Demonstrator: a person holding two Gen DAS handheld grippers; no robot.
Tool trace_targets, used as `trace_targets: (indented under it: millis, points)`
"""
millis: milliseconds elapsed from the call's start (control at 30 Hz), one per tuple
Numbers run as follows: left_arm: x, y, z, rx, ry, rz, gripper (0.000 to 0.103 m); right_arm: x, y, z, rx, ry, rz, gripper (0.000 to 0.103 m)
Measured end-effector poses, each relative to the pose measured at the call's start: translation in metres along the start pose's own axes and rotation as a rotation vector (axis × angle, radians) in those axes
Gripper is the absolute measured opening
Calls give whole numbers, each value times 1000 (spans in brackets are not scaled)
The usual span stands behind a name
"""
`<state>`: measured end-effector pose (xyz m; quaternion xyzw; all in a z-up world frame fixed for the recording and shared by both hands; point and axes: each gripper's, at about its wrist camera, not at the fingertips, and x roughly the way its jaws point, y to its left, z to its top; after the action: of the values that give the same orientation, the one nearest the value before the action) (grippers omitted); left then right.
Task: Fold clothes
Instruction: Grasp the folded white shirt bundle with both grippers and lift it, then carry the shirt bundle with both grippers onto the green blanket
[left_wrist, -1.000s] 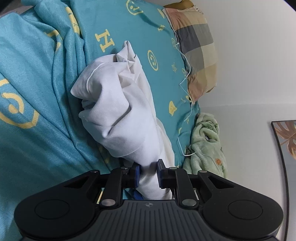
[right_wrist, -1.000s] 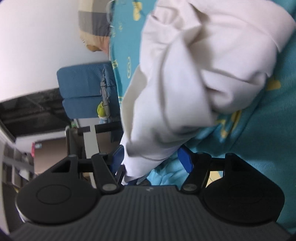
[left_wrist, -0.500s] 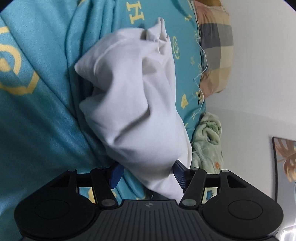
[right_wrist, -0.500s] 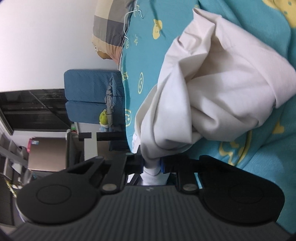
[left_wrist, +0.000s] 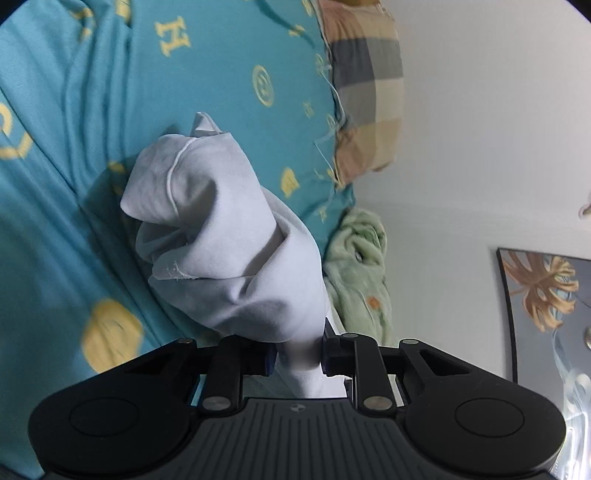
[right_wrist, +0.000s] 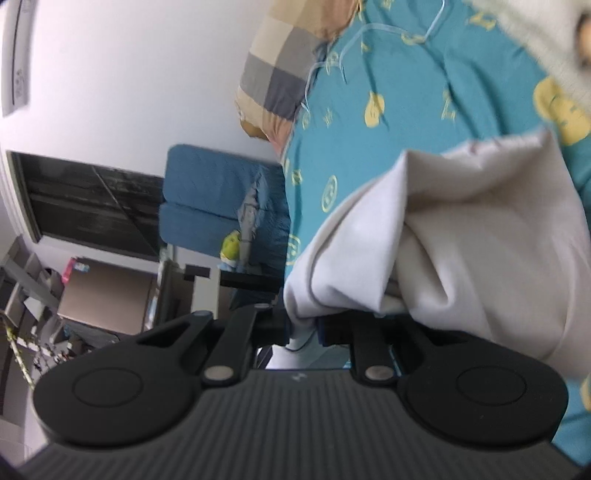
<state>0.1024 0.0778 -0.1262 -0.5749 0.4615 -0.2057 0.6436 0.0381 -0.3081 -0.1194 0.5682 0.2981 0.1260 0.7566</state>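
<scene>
Both grippers are pinched on the same white garment (left_wrist: 229, 254): the left gripper (left_wrist: 295, 356) has its jaws closing onto a thick bunch of cloth that fills the gap, pads pressing it, and the right gripper (right_wrist: 303, 330) has its jaws narrow on a thin hem or edge. The garment hangs bunched and twisted from our two grips, lifted over the bed, with the loose end drooping toward the far side. Our read is that we're at the pick-up-and-spread stage, nothing folded yet. To do it well we'd pull the two grips apart sideways until the cloth between them goes taut, let the twisted bulk drop and unroll under its own weight, then lay it flat on the bed before any fold. The left grip has a fat wad, so we may be holding several layers there; worth re-gripping on a single edge or corner if the cloth won't open. The fabric looks thin and limp, so it should slip if we yank. The surface is a bed with a teal sheet (left_wrist: 92, 184) printed with yellow letters and smiley faces, soft and wrinkled, so it will drag on the cloth. A checked pillow (left_wrist: 365, 85) sits at the far end against the white wall (left_wrist: 480, 129), a pale green crumpled garment (left_wrist: 358, 254) lies at the bed's right edge, and a leaf-print picture (left_wrist: 543, 295) hangs on the right. The right wrist view shows a blue cushioned seat (right_wrist: 218, 210), a dark window (right_wrist: 85, 206) and a cardboard box (right_wrist: 107, 291) at the left
</scene>
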Motion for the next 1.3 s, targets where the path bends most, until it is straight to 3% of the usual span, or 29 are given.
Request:
trace_targets:
  millis: [167, 300, 533, 600, 667, 767, 967, 1033, 1167, 1300]
  points:
    - [48, -82, -32, 92, 79, -17, 23, -69, 26, 42, -19, -121, 31, 17]
    - [116, -160, -64, 170, 158, -71, 23, -135, 50, 98, -48, -253, 30, 16]
    - [263, -266, -130, 309, 315, -242, 23, -252, 99, 199, -214, -507, -63, 16]
    - [297, -276, -170, 369, 339, -272, 23, -275, 103, 217, -282, -560, -110, 17]
    - [328, -279, -200, 425, 365, -281, 24, -293, 97, 227, -349, -599, -180, 17]
    - [342, -241, -239, 484, 430, -237, 24, -309, 63, 230, -346, -606, -287, 17]
    - [356, -154, -278, 577, 549, 1, 25, -303, -28, 196, -242, -486, -500, 16]
    - [351, -144, -287, 648, 549, 60, 28, -301, -37, 189, -225, -487, -510, 16]
    - [337, -156, -302, 802, 504, 90, 37, -303, -46, 179, -185, -509, -516, 19]
    - [315, -181, -302, 946, 437, 79, 49, -326, -17, 153, -225, -551, -564, 19]
